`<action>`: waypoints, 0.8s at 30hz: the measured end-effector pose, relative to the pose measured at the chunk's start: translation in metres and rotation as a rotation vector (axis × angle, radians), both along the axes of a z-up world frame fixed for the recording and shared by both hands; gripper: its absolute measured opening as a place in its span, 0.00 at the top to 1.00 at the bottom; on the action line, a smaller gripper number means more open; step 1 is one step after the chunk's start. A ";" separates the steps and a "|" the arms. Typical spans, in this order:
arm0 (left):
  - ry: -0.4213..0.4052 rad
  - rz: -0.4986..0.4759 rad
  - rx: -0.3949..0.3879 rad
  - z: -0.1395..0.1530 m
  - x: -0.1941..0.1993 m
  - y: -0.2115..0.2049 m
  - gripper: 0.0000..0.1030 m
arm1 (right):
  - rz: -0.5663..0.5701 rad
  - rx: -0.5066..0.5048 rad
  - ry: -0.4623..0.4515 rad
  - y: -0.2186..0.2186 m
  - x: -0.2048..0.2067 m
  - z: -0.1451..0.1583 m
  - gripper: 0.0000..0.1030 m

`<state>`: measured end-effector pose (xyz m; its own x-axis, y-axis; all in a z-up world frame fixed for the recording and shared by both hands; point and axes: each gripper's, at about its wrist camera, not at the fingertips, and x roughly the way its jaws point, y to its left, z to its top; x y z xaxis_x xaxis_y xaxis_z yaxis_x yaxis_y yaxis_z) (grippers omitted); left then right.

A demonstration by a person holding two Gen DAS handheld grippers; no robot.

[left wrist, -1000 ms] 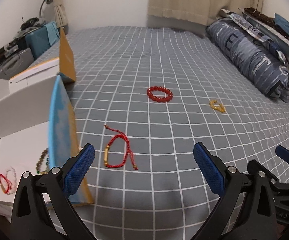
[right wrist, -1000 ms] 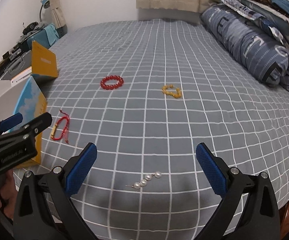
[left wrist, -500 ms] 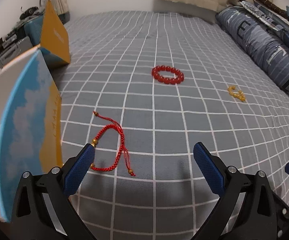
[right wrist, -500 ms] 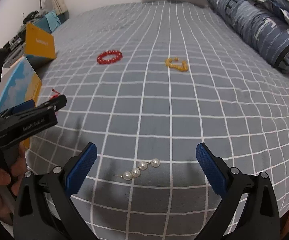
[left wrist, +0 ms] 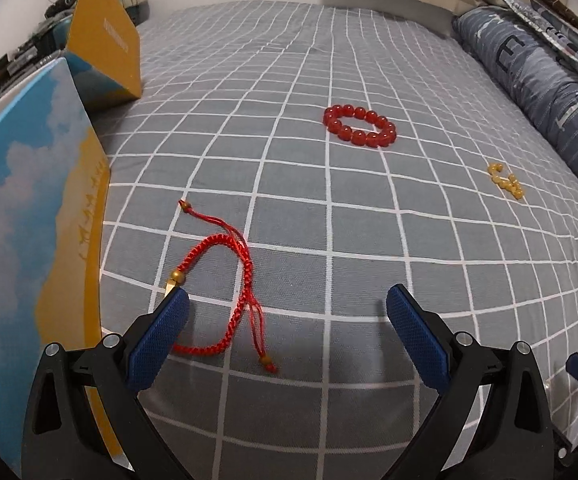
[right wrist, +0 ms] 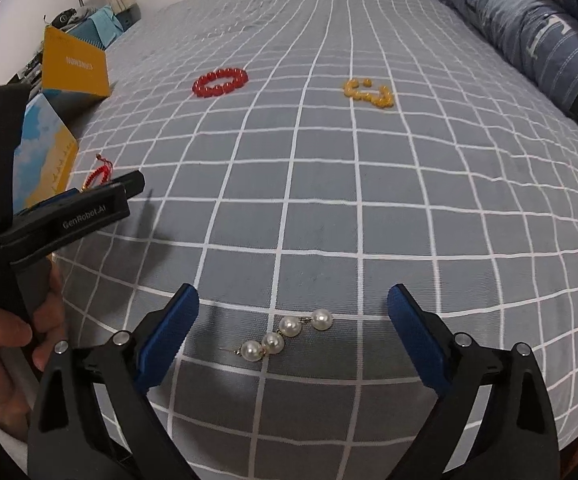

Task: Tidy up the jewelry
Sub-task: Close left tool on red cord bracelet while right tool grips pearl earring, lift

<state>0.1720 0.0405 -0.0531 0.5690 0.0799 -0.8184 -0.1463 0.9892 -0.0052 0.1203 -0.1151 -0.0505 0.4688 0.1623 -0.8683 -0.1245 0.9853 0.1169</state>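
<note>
Far left: an open box [left wrist: 29, 216] with a sky-and-cloud print standing on the grey checked bed [left wrist: 329, 208], likely the place for the jewelry.

Just right of it, at the near edge: a red braided cord bracelet [left wrist: 225, 280] with gold beads and loose knotted tails, lying limp in a loop. Left tool [left wrist: 287, 334] released, jaws spread wide, left pad right at the cord's gold bead, the rest of the loop between the pads, nothing gripped.

Risk here: closing on one strand or a tail only, so the cord slides out or drags; also pinching the sheet along with it, since the fabric gives.

Farther out, mid-bed: a red bead bracelet [left wrist: 359, 126], round and glossy. Right of that: a small yellow bead piece [right wrist: 367, 92], bunched up.

Near right: a short string of four pearls [right wrist: 285, 334] on a thin gold pin, lying flat between the pads of the right tool [right wrist: 293, 328], jaws closing in but nothing pressed yet. Risk: round pearls rolling or squirting sideways under the pads, or the pin bending.
</note>
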 end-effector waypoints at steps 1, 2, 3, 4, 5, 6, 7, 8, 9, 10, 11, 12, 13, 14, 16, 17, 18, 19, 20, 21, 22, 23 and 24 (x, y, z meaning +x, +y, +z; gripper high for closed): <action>0.003 0.002 0.004 -0.002 0.002 0.000 0.06 | 0.001 0.000 0.006 0.000 0.001 -0.002 0.14; 0.007 0.002 0.007 -0.003 0.003 0.001 0.06 | 0.002 0.001 0.015 0.001 0.003 -0.005 0.14; 0.008 0.002 0.008 -0.005 0.003 0.001 0.06 | 0.004 0.005 0.017 0.001 0.003 -0.006 0.14; 0.007 0.005 0.010 -0.006 0.004 0.001 0.06 | 0.006 0.009 0.022 0.002 0.004 -0.009 0.15; 0.011 0.008 0.011 -0.007 0.005 0.002 0.06 | 0.006 0.008 0.026 0.002 0.005 -0.010 0.17; 0.016 0.008 0.010 -0.008 0.006 0.002 0.07 | 0.006 0.005 0.033 0.003 0.006 -0.012 0.19; 0.026 0.007 0.009 -0.010 0.008 0.002 0.07 | 0.008 0.003 0.038 0.004 0.007 -0.013 0.20; 0.031 0.006 0.010 -0.011 0.008 0.001 0.08 | 0.007 -0.002 0.044 0.005 0.008 -0.015 0.22; 0.032 0.006 0.011 -0.012 0.009 0.000 0.09 | 0.006 -0.004 0.046 0.005 0.009 -0.015 0.24; 0.035 0.004 0.011 -0.013 0.010 0.000 0.11 | 0.005 -0.006 0.049 0.005 0.009 -0.016 0.26; 0.038 0.001 0.010 -0.014 0.010 -0.001 0.16 | 0.002 -0.009 0.054 0.005 0.010 -0.017 0.28; 0.040 0.000 0.012 -0.014 0.009 -0.002 0.21 | 0.000 -0.012 0.056 0.004 0.011 -0.018 0.30; 0.040 -0.001 0.015 -0.015 0.009 -0.002 0.24 | -0.003 -0.015 0.058 0.004 0.011 -0.018 0.32; 0.042 -0.004 0.015 -0.014 0.008 -0.003 0.30 | -0.006 -0.017 0.059 0.003 0.011 -0.017 0.36; 0.044 -0.010 0.019 -0.014 0.007 -0.004 0.36 | -0.012 -0.018 0.061 0.003 0.011 -0.016 0.41; 0.047 -0.014 0.024 -0.014 0.007 -0.005 0.41 | -0.015 -0.022 0.062 0.002 0.011 -0.016 0.45; 0.049 -0.015 0.027 -0.014 0.006 -0.006 0.47 | -0.019 -0.026 0.064 0.002 0.010 -0.015 0.49; 0.051 -0.020 0.029 -0.013 0.006 -0.007 0.50 | -0.022 -0.028 0.064 0.001 0.010 -0.015 0.52; 0.053 -0.025 0.029 -0.013 0.006 -0.007 0.55 | -0.024 -0.029 0.065 0.001 0.010 -0.015 0.55; 0.055 -0.032 0.029 -0.013 0.005 -0.009 0.62 | -0.027 -0.030 0.065 0.000 0.010 -0.014 0.59; 0.058 -0.035 0.030 -0.012 0.005 -0.009 0.65 | -0.027 -0.032 0.066 0.000 0.009 -0.014 0.61; 0.061 -0.039 0.030 -0.012 0.005 -0.010 0.71 | -0.026 -0.035 0.067 0.000 0.009 -0.013 0.64; 0.064 -0.042 0.030 -0.012 0.005 -0.010 0.78 | -0.026 -0.038 0.067 0.001 0.008 -0.012 0.68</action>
